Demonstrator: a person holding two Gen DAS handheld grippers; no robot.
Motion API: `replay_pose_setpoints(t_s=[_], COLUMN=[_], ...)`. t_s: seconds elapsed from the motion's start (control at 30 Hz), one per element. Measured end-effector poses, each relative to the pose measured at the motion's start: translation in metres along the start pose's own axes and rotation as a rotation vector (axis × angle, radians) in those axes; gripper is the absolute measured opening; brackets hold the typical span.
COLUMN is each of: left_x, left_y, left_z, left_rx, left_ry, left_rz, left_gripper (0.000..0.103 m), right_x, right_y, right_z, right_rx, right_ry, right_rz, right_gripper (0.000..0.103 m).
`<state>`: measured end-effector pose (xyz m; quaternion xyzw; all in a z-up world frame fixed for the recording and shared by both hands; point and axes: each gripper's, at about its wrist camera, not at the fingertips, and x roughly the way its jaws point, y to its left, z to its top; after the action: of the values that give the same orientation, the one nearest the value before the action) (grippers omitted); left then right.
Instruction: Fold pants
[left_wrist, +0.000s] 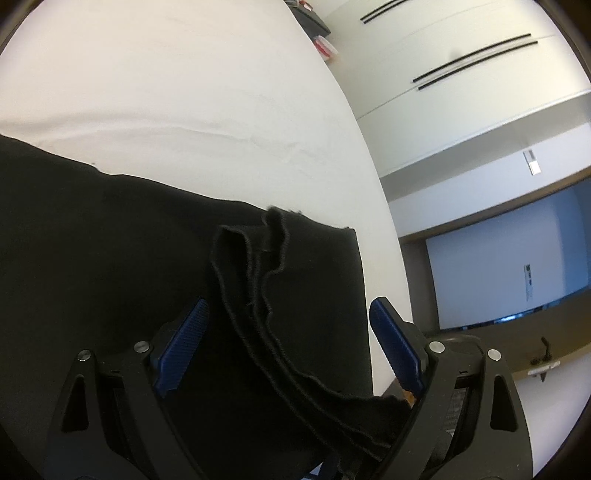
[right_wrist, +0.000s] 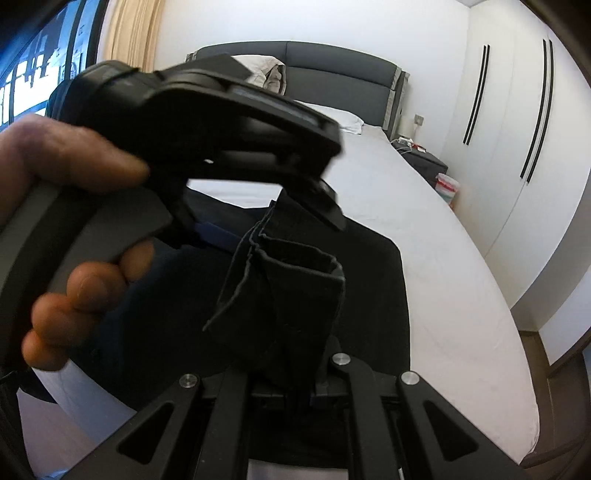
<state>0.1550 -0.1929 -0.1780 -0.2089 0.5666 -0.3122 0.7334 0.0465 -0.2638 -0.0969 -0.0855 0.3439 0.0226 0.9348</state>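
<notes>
Black pants (left_wrist: 92, 240) lie spread on the white bed (left_wrist: 184, 92), their edge near the mattress side. My right gripper (right_wrist: 295, 369) is shut on a bunched fold of the pants (right_wrist: 288, 291) and lifts it off the bed; the cloth hides its fingertips. In the left wrist view that raised fold (left_wrist: 255, 273) stands between the blue pads (left_wrist: 184, 339) of my left gripper (left_wrist: 290, 302), which is open with neither pad pressing on it. In the right wrist view a hand (right_wrist: 74, 155) holds the left gripper (right_wrist: 273, 218) over the top of the fold.
A dark headboard (right_wrist: 332, 62) and pillows (right_wrist: 343, 120) are at the far end of the bed. A nightstand (right_wrist: 424, 162) and a small bin (right_wrist: 447, 188) stand beside it. White wardrobe doors (right_wrist: 517, 129) line the right side. A dark-framed screen (left_wrist: 498, 266) is beyond the mattress edge.
</notes>
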Motion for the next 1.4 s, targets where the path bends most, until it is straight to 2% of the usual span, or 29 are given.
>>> replay_pose_setpoints(t_s=[0.03, 0.07, 0.1, 0.17, 0.2, 0.37, 0.5, 0.73, 0.8, 0.93, 1.0, 1.2, 1.4], left_x=[0.0, -0.001, -0.005, -0.01, -0.013, -0.039, -0.073, -0.114, -0.118, -0.112, -0.111, -0.134, -0.135], left_y=[0.0, 0.002, 0.005, 0.008, 0.009, 0.012, 0.029, 0.065, 0.079, 0.111, 0.122, 0.115, 0.108], left_z=[0.0, -0.003, -0.01, -0.012, -0.014, -0.012, -0.013, -0.024, -0.027, -0.035, -0.04, -0.051, -0.051], left_rx=[0.006, 0.006, 0.004, 0.007, 0.013, 0.039, 0.041, 0.036, 0.033, 0.02, -0.003, 0.044, 0.048], left_ry=[0.003, 0.01, 0.016, 0.013, 0.013, -0.025, -0.058, -0.102, -0.099, -0.068, -0.069, -0.108, -0.125], left_rz=[-0.01, -0.017, -0.014, -0.019, -0.028, -0.047, -0.038, 0.05, 0.085, 0.183, 0.168, 0.214, 0.255], left_gripper=[0.071, 0.043, 0.028, 0.01, 0.007, 0.006, 0.006, 0.006, 0.006, 0.006, 0.006, 0.006, 0.006], right_x=[0.0, -0.001, -0.001, -0.001, -0.002, -0.01, -0.018, -0.013, -0.007, 0.018, 0.03, 0.021, 0.016], right_y=[0.001, 0.003, 0.005, 0.008, 0.01, 0.022, 0.038, 0.08, 0.092, 0.102, 0.104, 0.1, 0.106], right_z=[0.0, 0.0, 0.001, 0.002, 0.003, 0.01, 0.016, 0.03, 0.031, 0.024, 0.017, 0.016, 0.018], right_rx=[-0.01, -0.023, -0.029, -0.046, -0.051, -0.093, -0.13, -0.17, -0.182, -0.158, -0.138, -0.154, -0.169], right_ry=[-0.003, -0.006, -0.006, -0.008, -0.009, -0.031, -0.054, -0.056, -0.041, 0.045, 0.092, 0.077, 0.069], right_rz=[-0.005, -0.012, -0.015, -0.022, -0.022, 0.002, 0.063, 0.175, 0.206, 0.27, 0.298, 0.297, 0.318], right_gripper=[0.008, 0.008, 0.008, 0.008, 0.008, 0.008, 0.008, 0.008, 0.008, 0.008, 0.008, 0.008, 0.009])
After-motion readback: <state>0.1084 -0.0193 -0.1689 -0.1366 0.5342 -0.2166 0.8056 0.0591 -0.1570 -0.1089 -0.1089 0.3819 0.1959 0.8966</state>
